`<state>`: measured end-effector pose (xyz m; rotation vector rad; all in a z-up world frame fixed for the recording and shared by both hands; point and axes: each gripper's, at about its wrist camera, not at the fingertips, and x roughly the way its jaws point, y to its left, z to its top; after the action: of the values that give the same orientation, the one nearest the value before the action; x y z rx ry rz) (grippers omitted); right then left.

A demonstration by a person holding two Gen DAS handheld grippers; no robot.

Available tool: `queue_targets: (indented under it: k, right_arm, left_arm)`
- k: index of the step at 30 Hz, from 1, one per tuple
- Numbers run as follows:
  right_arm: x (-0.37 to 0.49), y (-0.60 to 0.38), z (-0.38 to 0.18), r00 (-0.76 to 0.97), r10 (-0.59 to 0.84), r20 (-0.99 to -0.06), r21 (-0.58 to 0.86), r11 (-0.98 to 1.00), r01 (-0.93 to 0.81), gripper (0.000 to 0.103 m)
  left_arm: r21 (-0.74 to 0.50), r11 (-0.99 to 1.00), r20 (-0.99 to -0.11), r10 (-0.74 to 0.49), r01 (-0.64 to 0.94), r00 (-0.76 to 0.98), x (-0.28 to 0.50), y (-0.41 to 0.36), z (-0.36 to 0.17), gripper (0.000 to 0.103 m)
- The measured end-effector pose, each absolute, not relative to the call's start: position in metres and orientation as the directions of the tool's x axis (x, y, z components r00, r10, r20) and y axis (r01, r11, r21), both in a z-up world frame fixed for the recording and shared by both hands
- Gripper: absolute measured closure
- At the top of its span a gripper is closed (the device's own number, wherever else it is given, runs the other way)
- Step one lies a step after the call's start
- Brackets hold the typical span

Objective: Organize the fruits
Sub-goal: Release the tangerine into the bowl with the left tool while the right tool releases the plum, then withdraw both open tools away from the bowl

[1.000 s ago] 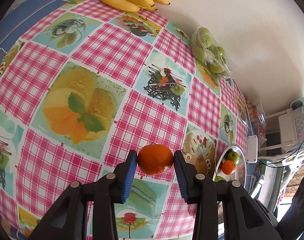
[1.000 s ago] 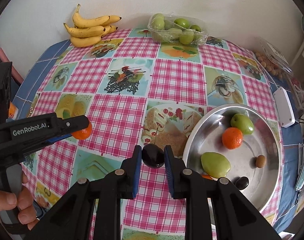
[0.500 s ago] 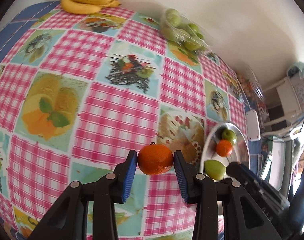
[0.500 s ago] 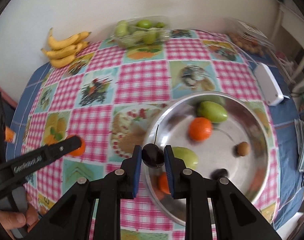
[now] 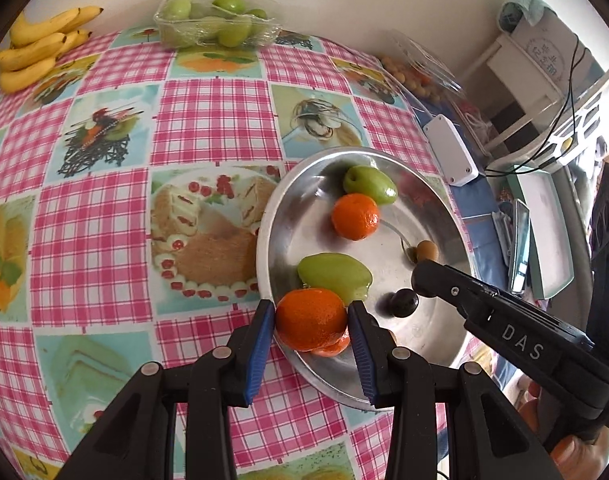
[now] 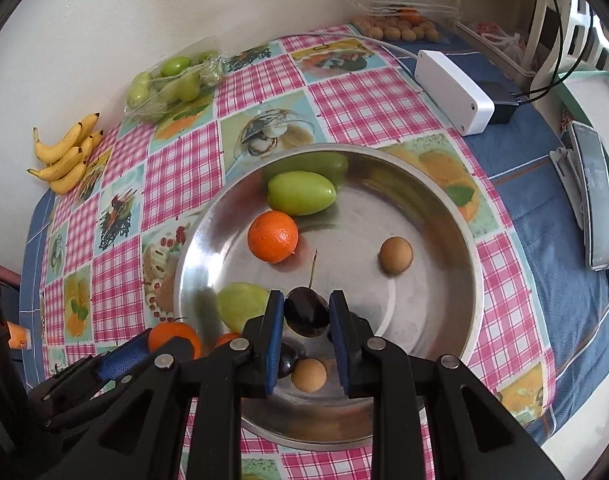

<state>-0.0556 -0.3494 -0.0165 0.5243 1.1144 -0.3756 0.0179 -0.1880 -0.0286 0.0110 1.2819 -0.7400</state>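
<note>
We held a tangerine (image 5: 310,319) in the left gripper (image 5: 310,322) over the steel bowl's (image 5: 444,208) near rim. Our right gripper (image 6: 306,314) pinched a dark cherry (image 6: 306,311) above the bowl's middle.

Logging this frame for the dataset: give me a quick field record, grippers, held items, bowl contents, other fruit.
left gripper: shut on tangerine, above bowl's near rim
right gripper: shut on dark cherry, over bowl
metal bowl: two green fruits, loose tangerine, two small brown fruits, more partly hidden
table: bananas, packed green fruit
</note>
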Motion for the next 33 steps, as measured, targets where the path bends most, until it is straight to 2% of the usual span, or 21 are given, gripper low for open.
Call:
queue_targets:
  k: [9,11,13,17,18,20,21,22,24,26,28,30,33]
  right_arm:
    - [-0.052,-0.347,-0.031,0.365,0.006,-0.931,0.214,0.819,0.533,0.078]
    - [-0.052,-0.348,-0.031,0.37,0.009,-0.929,0.221,0.814,0.537,0.075]
    - [-0.053,-0.35,-0.03,0.372,0.008,-0.928,0.224,0.811,0.54,0.062]
    - [-0.053,-0.35,-0.026,0.378,-0.002,-0.926,0.22,0.81,0.543,0.062]
    - [-0.053,-0.35,-0.026,0.379,-0.004,-0.925,0.219,0.811,0.543,0.061]
    - [-0.052,-0.35,-0.026,0.379,-0.006,-0.925,0.217,0.812,0.542,0.049]
    - [-0.052,-0.35,-0.027,0.377,-0.005,-0.926,0.217,0.811,0.543,0.036]
    - [-0.052,-0.35,-0.028,0.376,-0.004,-0.927,0.216,0.811,0.543,0.031]
    - [-0.051,-0.349,-0.03,0.371,-0.004,-0.929,0.211,0.816,0.538,0.031]
    - [-0.05,-0.347,-0.032,0.365,-0.009,-0.931,0.202,0.819,0.536,0.029]
    - [-0.049,-0.346,-0.034,0.359,-0.012,-0.933,0.194,0.824,0.532,0.022]
    - [-0.047,-0.345,-0.036,0.355,-0.015,-0.935,0.187,0.829,0.528,0.022]
    - [-0.046,-0.343,-0.037,0.349,-0.02,-0.937,0.176,0.835,0.521,0.022]
  left_arm:
    - [-0.399,0.764,-0.861,-0.503,0.506,0.08,0.022,-0.193,-0.037,0.062]
    - [-0.409,0.759,-0.853,-0.515,0.507,0.082,0.022,-0.192,-0.033,0.06]
    - [-0.415,0.755,-0.849,-0.522,0.507,0.082,0.023,-0.19,-0.031,0.056]
    - [-0.402,0.767,-0.85,-0.516,0.5,0.108,0.025,-0.185,-0.024,0.054]
    - [-0.388,0.777,-0.854,-0.505,0.496,0.124,0.026,-0.18,-0.021,0.047]
    - [-0.353,0.803,-0.863,-0.478,0.48,0.164,0.029,-0.175,-0.019,0.038]
    - [-0.329,0.819,-0.871,-0.455,0.47,0.185,0.032,-0.171,-0.019,0.035]
    - [-0.304,0.835,-0.88,-0.431,0.459,0.2,0.034,-0.169,-0.02,0.033]
    - [-0.256,0.865,-0.9,-0.376,0.431,0.222,0.039,-0.163,-0.025,0.022]
    - [-0.219,0.89,-0.915,-0.33,0.401,0.233,0.045,-0.155,-0.031,0.02]
    - [-0.187,0.91,-0.927,-0.288,0.371,0.241,0.05,-0.148,-0.037,0.014]
    - [-0.165,0.923,-0.931,-0.262,0.349,0.253,0.054,-0.142,-0.042,0.003]
    - [-0.143,0.931,-0.931,-0.242,0.337,0.273,0.056,-0.135,-0.045,0.0]
